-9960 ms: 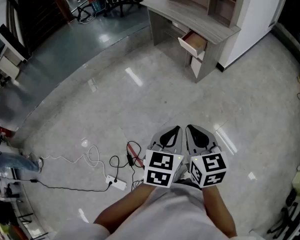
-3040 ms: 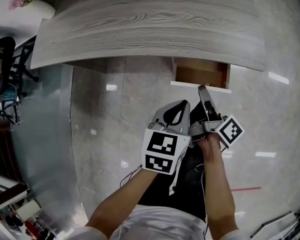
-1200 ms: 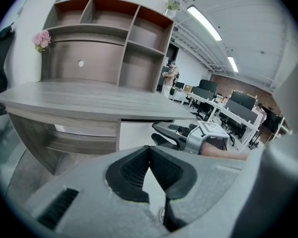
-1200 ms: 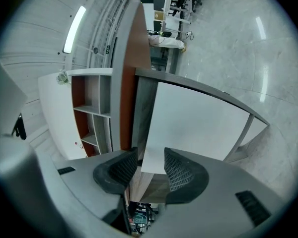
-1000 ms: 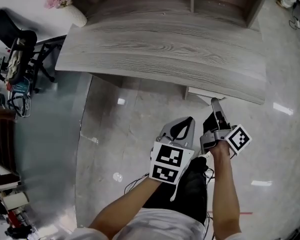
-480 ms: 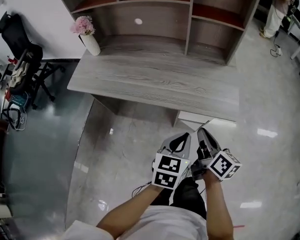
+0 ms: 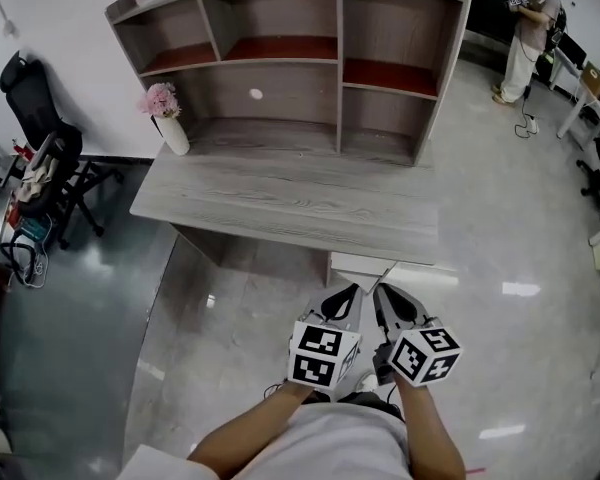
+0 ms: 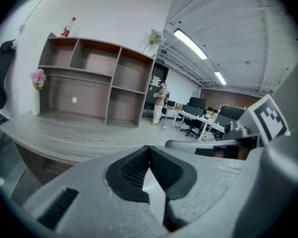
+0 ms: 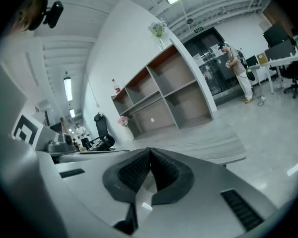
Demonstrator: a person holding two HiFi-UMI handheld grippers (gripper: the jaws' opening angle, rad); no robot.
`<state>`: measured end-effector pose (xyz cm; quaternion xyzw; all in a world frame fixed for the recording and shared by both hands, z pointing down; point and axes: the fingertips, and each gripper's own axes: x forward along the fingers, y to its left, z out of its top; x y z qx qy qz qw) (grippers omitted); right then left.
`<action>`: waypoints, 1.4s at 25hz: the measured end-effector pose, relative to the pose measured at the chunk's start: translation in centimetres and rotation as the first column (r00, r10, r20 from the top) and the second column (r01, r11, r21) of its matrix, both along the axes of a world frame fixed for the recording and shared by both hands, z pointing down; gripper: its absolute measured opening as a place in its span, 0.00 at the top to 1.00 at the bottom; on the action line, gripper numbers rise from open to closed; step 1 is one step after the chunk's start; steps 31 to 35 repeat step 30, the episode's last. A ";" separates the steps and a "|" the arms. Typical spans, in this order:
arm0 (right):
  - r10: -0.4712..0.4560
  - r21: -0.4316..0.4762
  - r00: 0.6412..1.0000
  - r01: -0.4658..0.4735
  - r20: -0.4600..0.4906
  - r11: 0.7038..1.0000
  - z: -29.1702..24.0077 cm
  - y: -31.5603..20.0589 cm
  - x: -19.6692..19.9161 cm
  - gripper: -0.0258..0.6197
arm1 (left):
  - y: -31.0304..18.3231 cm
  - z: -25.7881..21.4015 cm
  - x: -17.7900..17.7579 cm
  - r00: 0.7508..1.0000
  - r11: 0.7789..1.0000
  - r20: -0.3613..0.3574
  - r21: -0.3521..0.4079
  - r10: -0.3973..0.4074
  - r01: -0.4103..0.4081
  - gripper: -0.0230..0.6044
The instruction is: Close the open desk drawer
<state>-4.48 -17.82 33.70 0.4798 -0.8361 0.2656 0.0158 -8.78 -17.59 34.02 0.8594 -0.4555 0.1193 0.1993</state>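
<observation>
— Whereabouts of the white-fronted desk drawer [image 7: 390, 268]?

— Tucked in under the near right edge of the grey wood-grain desk [image 7: 280, 203]. Only a pale strip of front showing, above the glossy grey floor [image 7: 230, 368].

— And the grey left gripper [image 7: 350, 292] with its marker cube?

— Held near the body, just beside the grey right gripper [image 7: 380, 292]. Tips aimed toward the desk, touching nothing. Clenched: black ridged pads [image 8: 134, 168] pressed together at the tip, empty.

— Right one likewise?

— Clamped tight too. Black pads [image 9: 135, 171] meeting at the tip, gripping nothing.

— On the desk?

— Open wooden shelf unit [image 7: 310, 58] with red-brown boards along the far side. White vase of pink flowers [image 7: 170, 128] at the far left corner of the top.

— Round about?

— Black office chair [image 7: 40, 168] off to the left. Standing person [image 7: 528, 28] far right.
</observation>
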 end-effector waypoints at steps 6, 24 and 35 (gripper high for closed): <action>-0.040 0.049 0.992 0.046 -0.118 0.998 -1.6 0.4 2.0 0.96 | -0.3 -2.2 2.4 1.000 0.999 0.017 0.049 -0.023 0.023 0.96; -0.061 0.116 0.978 0.085 -0.198 0.990 -2.9 0.6 5.8 0.96 | 0.4 -2.4 7.7 0.999 0.999 0.053 0.052 0.000 -0.003 0.96; -0.052 0.116 0.978 0.076 -0.200 0.990 -3.0 1.3 6.5 0.96 | 1.1 -2.4 8.2 0.998 0.999 0.070 0.051 0.007 -0.011 0.96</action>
